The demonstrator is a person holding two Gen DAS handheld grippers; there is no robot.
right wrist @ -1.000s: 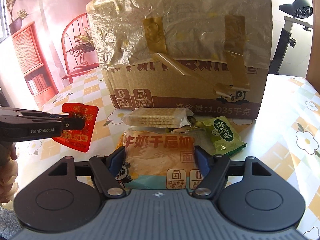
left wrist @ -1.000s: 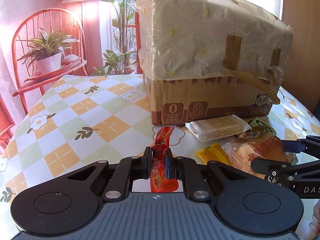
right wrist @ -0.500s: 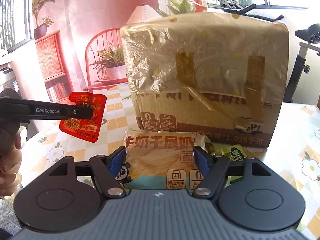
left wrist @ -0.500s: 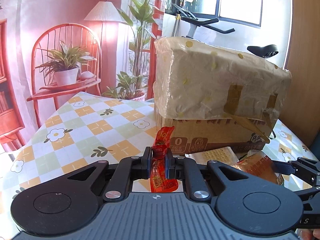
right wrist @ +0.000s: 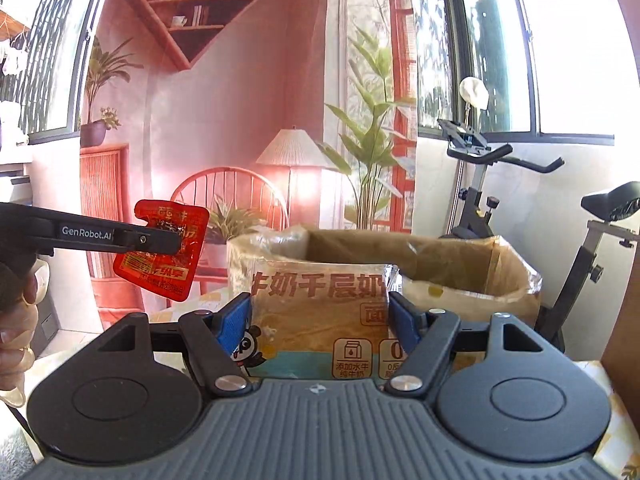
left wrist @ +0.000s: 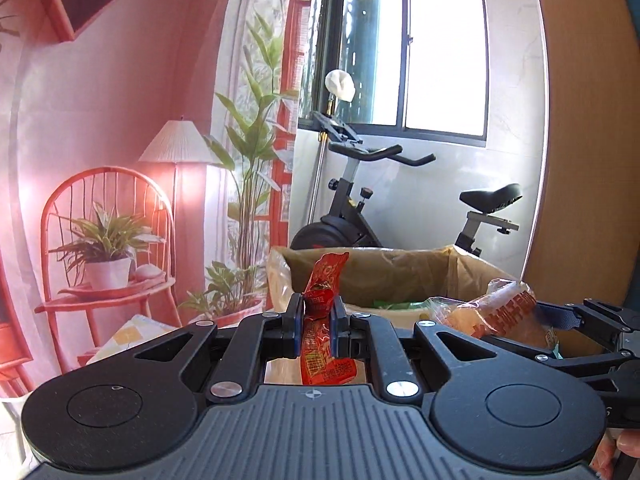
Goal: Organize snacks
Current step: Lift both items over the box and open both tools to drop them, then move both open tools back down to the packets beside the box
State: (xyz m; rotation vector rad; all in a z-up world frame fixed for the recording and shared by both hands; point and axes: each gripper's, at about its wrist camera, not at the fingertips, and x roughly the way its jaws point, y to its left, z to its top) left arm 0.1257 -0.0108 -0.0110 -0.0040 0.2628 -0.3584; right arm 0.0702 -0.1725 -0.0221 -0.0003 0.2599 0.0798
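Observation:
My left gripper [left wrist: 316, 314] is shut on a small red snack packet [left wrist: 320, 336], held upright level with the rim of the open cardboard box [left wrist: 380, 268]. The same red packet [right wrist: 160, 248] shows in the right wrist view, pinched by the left gripper [right wrist: 172, 240] at the left. My right gripper [right wrist: 320, 312] is shut on a wide orange bread packet [right wrist: 320, 312] with a panda print, just in front of the box [right wrist: 460, 264]. In the left wrist view this bread packet [left wrist: 504, 312] hangs at the right. A green packet [left wrist: 396, 304] lies inside the box.
The box is lined with brown plastic [right wrist: 420, 288]. An exercise bike [left wrist: 360, 208] stands behind it by the window. A red chair with a potted plant [left wrist: 104, 256] is at the left, with a floor lamp [right wrist: 294, 148] nearby. A wooden panel [left wrist: 588, 120] rises at the right.
Both grippers have risen with their packets from table height to the box's rim. The box's open top has come into view and the table has dropped out of sight.

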